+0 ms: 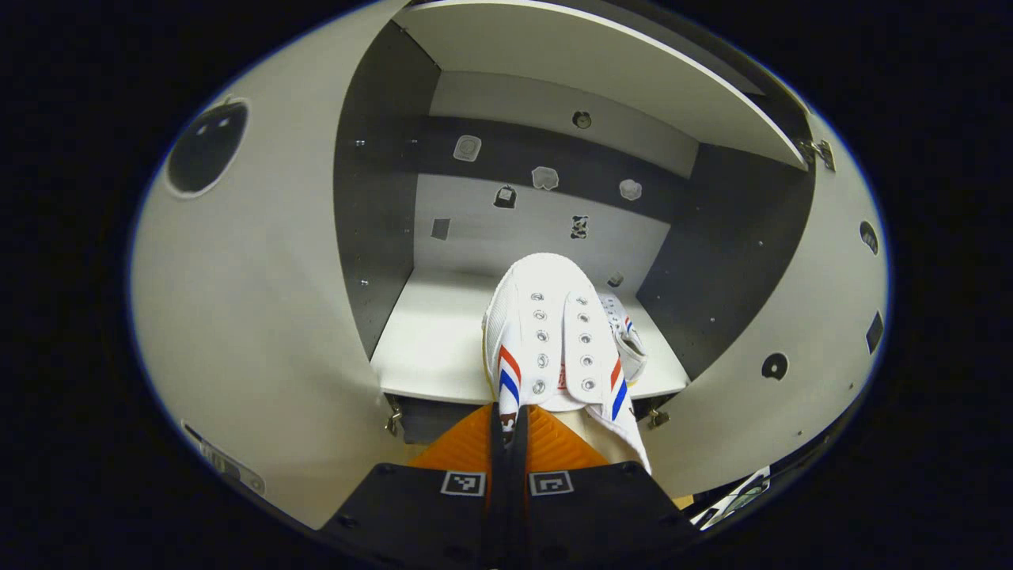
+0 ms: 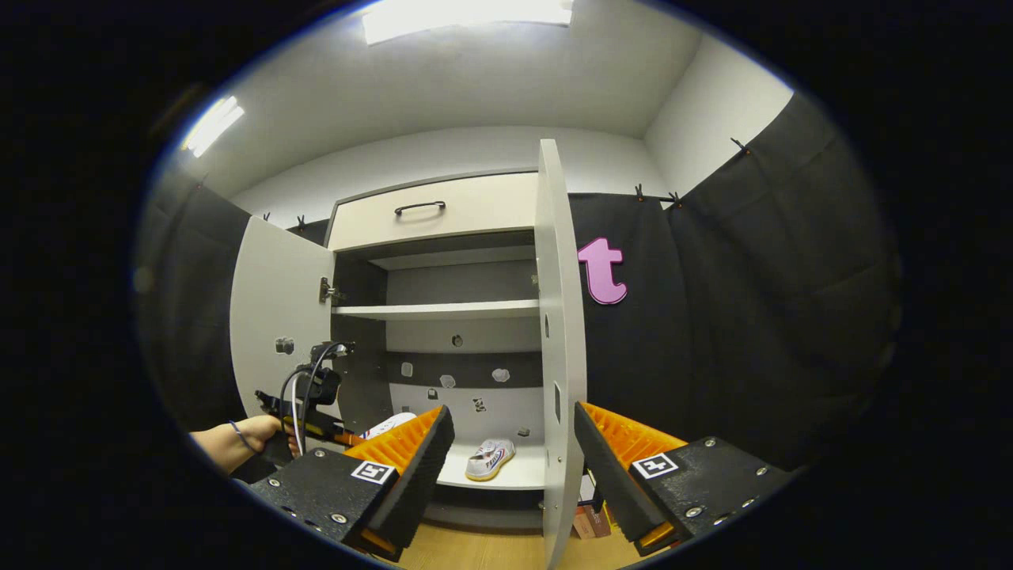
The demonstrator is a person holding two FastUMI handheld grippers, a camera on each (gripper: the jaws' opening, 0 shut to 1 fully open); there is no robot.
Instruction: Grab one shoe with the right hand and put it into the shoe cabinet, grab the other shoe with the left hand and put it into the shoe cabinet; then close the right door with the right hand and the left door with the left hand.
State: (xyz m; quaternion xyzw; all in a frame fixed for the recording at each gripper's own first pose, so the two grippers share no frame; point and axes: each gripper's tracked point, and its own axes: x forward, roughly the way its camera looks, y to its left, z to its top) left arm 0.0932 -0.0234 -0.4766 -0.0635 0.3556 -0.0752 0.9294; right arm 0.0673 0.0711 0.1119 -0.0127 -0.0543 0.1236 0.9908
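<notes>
Left gripper (image 1: 507, 431) has its two fingers pressed together on the heel edge of a white shoe (image 1: 546, 332) with red and blue side stripes, so the shoe juts straight forward from the fingertips, toe pointing into the shoe cabinet (image 1: 380, 198). The front half of this shoe hangs over the bottom shelf (image 1: 427, 340) while its heel, where the fingers pinch, lies just outside the shelf's front edge. A second shoe (image 1: 629, 336) lies on the same shelf, just beside and partly behind the held one on its right – mostly hidden in the left gripper view. Both doors stand swung outward: the left door (image 1: 253, 317) and the right door (image 1: 799, 348) flank the opening.

In the right gripper view the right gripper (image 2: 513, 451) is spread wide, fingers well apart and gripping nothing; the edge of the open right door (image 2: 559, 348) stands between them, farther off, touching neither. Beyond, the second shoe (image 2: 490, 459) rests on the bottom shelf (image 2: 506, 473), near the right side. At the lower left a hand (image 2: 241, 439) holds the left gripper (image 2: 316, 396) in front of the cabinet, with the held shoe's white toe (image 2: 389, 423) peeking past the right gripper's own finger – low, at shelf level
</notes>
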